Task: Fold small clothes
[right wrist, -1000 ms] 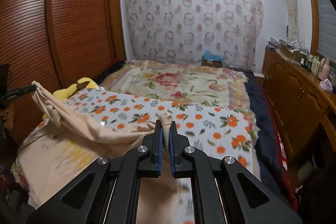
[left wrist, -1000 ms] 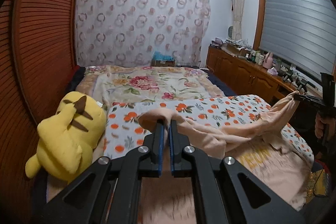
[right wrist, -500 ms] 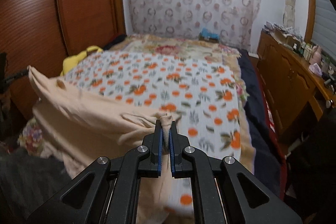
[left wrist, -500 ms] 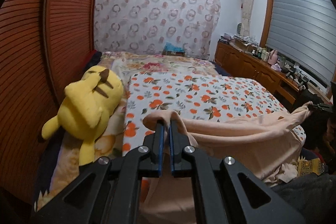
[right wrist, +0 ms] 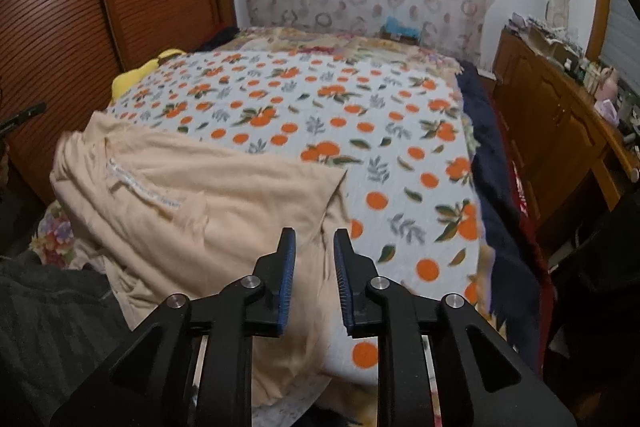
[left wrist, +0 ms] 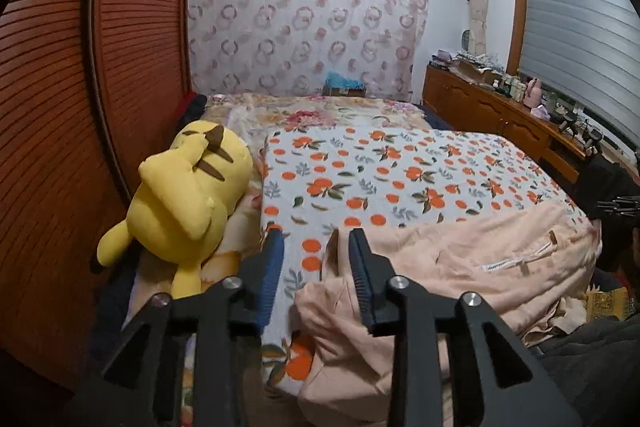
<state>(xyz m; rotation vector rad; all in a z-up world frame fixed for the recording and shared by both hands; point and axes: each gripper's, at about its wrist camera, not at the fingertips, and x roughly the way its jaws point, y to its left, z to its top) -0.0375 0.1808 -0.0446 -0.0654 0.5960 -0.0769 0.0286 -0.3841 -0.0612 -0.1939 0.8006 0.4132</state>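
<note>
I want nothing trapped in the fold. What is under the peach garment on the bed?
The peach garment lies on the orange-print blanket, which shows beyond its far edge. Anything beneath the cloth itself is covered and cannot be seen.

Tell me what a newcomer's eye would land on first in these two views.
Probably the bright yellow plush toy, lying at the left edge of the bed against the slatted wooden wardrobe. Next, the orange-print quilt across the bed, with the peach garment laid out on its near end. The left gripper and right gripper sit over the garment's near corners, jaws opening and gripping no cloth.
</note>
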